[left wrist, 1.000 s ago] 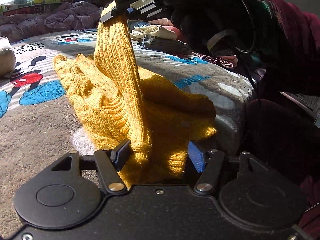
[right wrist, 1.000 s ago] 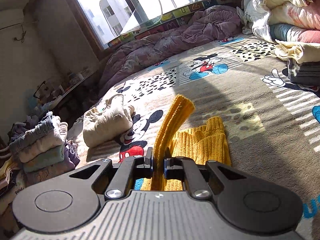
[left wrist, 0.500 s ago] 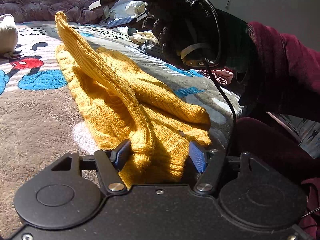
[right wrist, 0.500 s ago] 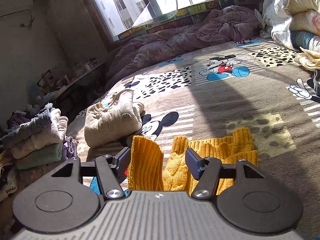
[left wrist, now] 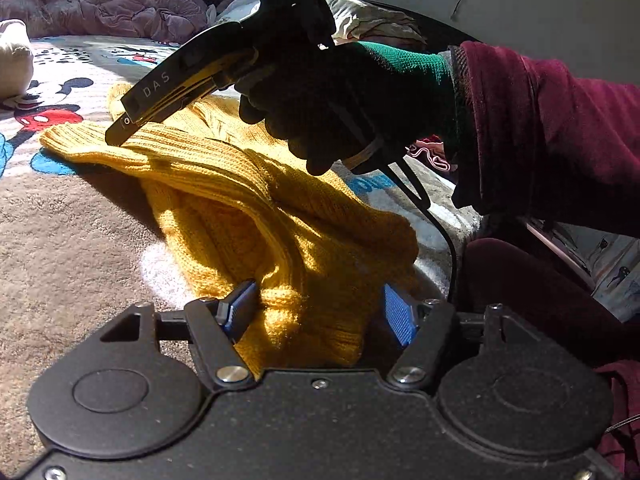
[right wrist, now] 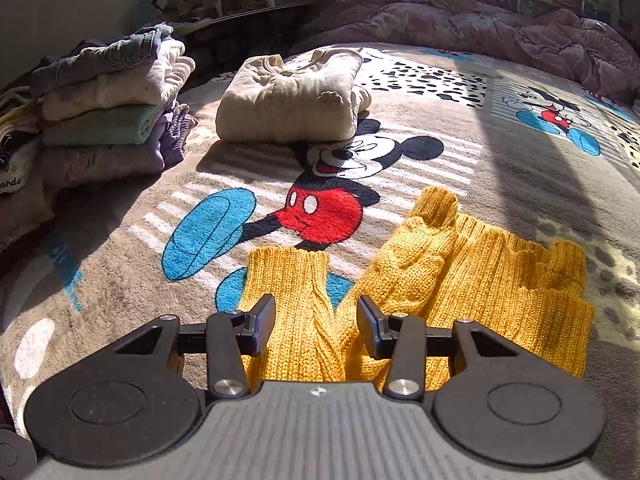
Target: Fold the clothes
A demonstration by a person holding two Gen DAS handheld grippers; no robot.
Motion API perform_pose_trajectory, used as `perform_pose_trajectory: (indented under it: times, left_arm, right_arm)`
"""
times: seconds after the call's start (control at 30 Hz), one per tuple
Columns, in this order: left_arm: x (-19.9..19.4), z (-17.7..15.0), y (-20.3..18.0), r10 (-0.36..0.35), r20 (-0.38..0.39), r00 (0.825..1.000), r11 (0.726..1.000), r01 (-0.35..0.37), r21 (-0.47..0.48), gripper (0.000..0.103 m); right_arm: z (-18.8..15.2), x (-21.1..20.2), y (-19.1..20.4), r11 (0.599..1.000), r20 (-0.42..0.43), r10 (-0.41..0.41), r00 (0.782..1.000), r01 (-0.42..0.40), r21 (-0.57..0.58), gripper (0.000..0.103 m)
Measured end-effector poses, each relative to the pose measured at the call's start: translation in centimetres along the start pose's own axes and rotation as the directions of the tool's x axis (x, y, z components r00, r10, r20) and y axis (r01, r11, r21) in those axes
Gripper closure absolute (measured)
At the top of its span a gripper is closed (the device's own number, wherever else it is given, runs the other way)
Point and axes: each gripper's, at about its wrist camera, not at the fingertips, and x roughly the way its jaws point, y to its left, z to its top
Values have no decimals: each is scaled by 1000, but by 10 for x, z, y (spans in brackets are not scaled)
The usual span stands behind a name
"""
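Note:
A yellow knit sweater (left wrist: 256,208) lies half folded on the Mickey Mouse blanket (left wrist: 60,220). My left gripper (left wrist: 318,312) is open, its blue pads on either side of the sweater's near bunched edge. My right gripper (right wrist: 316,320) is open just above the sweater (right wrist: 472,276); a ribbed sleeve cuff (right wrist: 288,268) lies flat between its fingers. In the left wrist view the right gripper (left wrist: 132,120) hovers low over the sweater's far end, held by a black-gloved hand (left wrist: 340,108).
A folded cream garment (right wrist: 292,100) lies further along the blanket (right wrist: 460,120). A stack of folded clothes (right wrist: 108,104) stands at the left edge. A purple duvet (right wrist: 480,24) is bunched along the far side under the window.
My right gripper opened, let go of the yellow sleeve and dropped low; the sleeve now lies flat on the blanket. My left gripper stayed open around the sweater's near edge.

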Motion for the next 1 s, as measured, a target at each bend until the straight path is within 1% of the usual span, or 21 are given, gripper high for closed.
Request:
perform_pose_trajectory:
  times: [0.03, 0.1, 0.17, 0.23, 0.27, 0.3, 0.43, 0.53, 0.57, 0.63, 0.7, 0.77, 0.8, 0.9, 0.97, 1.0]
  left_arm:
    - [0, 0, 0, 0, -1, 1000, 1000, 0, 1, 37]
    - [0, 1, -1, -1, -2, 1000, 1000, 1, 2, 37]
    - [1, 1, -1, 0, -4, 1000, 1000, 0, 4, 37]
    - [0, 1, -1, 1, -6, 1000, 1000, -1, 7, 37]
    - [0, 1, -2, 3, -6, 1000, 1000, -3, 8, 37]
    - [0, 1, -2, 4, -7, 1000, 1000, -4, 9, 37]
    - [1, 0, -3, 11, -7, 1000, 1000, -11, 11, 37]
    - [0, 0, -1, 7, -3, 1000, 1000, -7, -6, 37]
    - [-1, 0, 1, 0, 0, 1000, 1000, 0, -22, 37]
    - [-3, -1, 11, -32, 14, 999, 995, 33, -95, 37]
    - [-4, -1, 23, -67, 28, 997, 982, 70, -173, 37]
    - [-7, -3, 33, -100, 40, 994, 964, 106, -245, 37]
    - [-7, -4, 36, -111, 44, 993, 956, 119, -268, 37]
    - [-7, -2, 40, -129, 51, 990, 941, 139, -310, 37]
    - [-7, -2, 42, -136, 54, 989, 934, 146, -327, 37]
    - [-7, -2, 44, -141, 57, 988, 928, 152, -341, 37]
  right_arm:
    - [1, 5, 5, 999, -31, -15, 999, 14, -51, 64]
    - [0, 11, 9, 995, -59, -36, 998, 30, -96, 64]
    - [-3, 1, 7, 996, -30, -33, 999, 31, -82, 64]
    - [-7, -9, 5, 998, 3, -30, 1000, 30, -63, 83]
    - [-8, -14, 4, 998, 19, -29, 999, 30, -54, 84]
    - [-10, -19, 3, 999, 35, -28, 999, 29, -45, 89]
    - [-17, -39, -1, 1000, 101, -24, 995, 25, -9, 90]
    - [-23, -63, -25, 988, 198, -58, 978, 29, 149, 90]
    - [-25, -69, -34, 978, 222, -77, 972, 30, 207, 90]
    - [-30, -66, -55, 955, 211, -113, 971, 48, 294, 90]
    - [-36, -57, -66, 942, 190, -120, 974, 51, 332, 90]
    - [-38, -54, -69, 935, 207, -108, 972, 28, 355, 90]
    - [-37, -55, -68, 934, 231, -95, 968, 7, 356, 90]
    - [-35, -58, -64, 933, 304, -55, 951, -60, 355, 90]
    - [-34, -59, -64, 930, 341, -51, 939, -80, 359, 92]
    - [-34, -55, -66, 929, 320, -67, 945, -58, 366, 93]
